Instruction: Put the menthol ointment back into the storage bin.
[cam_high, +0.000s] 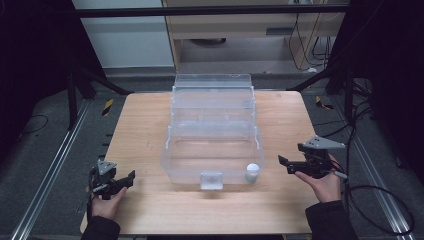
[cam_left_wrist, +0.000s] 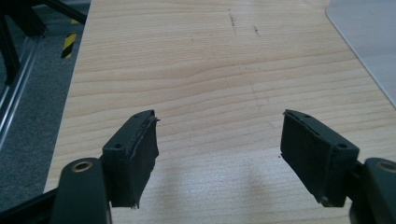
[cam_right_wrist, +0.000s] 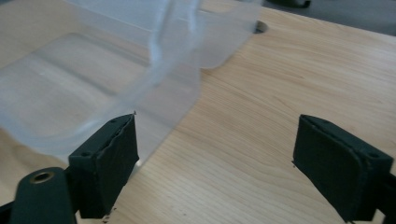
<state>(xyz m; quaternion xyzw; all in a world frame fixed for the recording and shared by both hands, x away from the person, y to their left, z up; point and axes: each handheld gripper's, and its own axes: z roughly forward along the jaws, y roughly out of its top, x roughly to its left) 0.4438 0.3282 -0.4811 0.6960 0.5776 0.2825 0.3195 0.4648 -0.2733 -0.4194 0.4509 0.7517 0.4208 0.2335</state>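
A clear plastic storage box (cam_high: 212, 130) with its lid tipped back stands in the middle of the wooden table (cam_high: 150, 210). A small white cap-like object (cam_high: 252, 171) sits in its front right corner. My left gripper (cam_high: 131, 177) is near the table's front left, open, with bare wood between its jaws (cam_left_wrist: 218, 149). At the right of the box my right gripper (cam_high: 284, 162) is held open, pointing at the box's wall (cam_right_wrist: 93, 88); its own midpoint (cam_right_wrist: 215, 158) lies over bare wood beside that wall.
The box has a front latch (cam_high: 211, 180) facing the person. Metal frame rails (cam_high: 45, 175) run along both table sides, and cables (cam_high: 380, 200) lie on the floor to the right. A light cabinet (cam_high: 240, 25) stands behind the table.
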